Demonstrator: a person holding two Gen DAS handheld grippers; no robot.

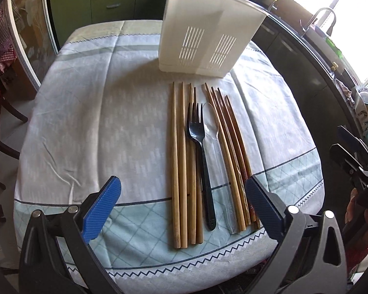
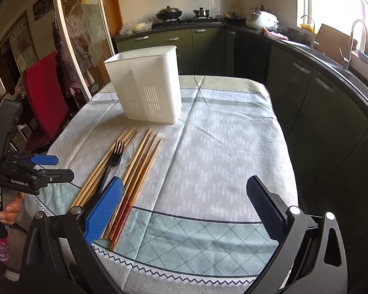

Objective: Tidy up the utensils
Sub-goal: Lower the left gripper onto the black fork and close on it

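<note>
On the tablecloth (image 1: 98, 122) lies a row of utensils: light wooden chopsticks (image 1: 181, 166), a black plastic fork (image 1: 201, 147), a clear plastic spoon (image 1: 214, 132) and darker chopsticks (image 1: 233, 152). Behind them a white slotted utensil holder (image 1: 203, 36) stands upright. My left gripper (image 1: 184, 208) hovers open over the handle ends, holding nothing. My right gripper (image 2: 185, 208) is open and empty over bare cloth, right of the chopsticks (image 2: 139, 164) and fork (image 2: 114, 159). The holder (image 2: 147, 85) is far left in that view.
A red chair (image 2: 44, 93) and a glass sliding door (image 2: 73, 36) stand left of the table. Dark cabinets and a counter with a sink tap (image 2: 355, 39) run along the right. The table's near edge (image 2: 184, 274) is just under both grippers.
</note>
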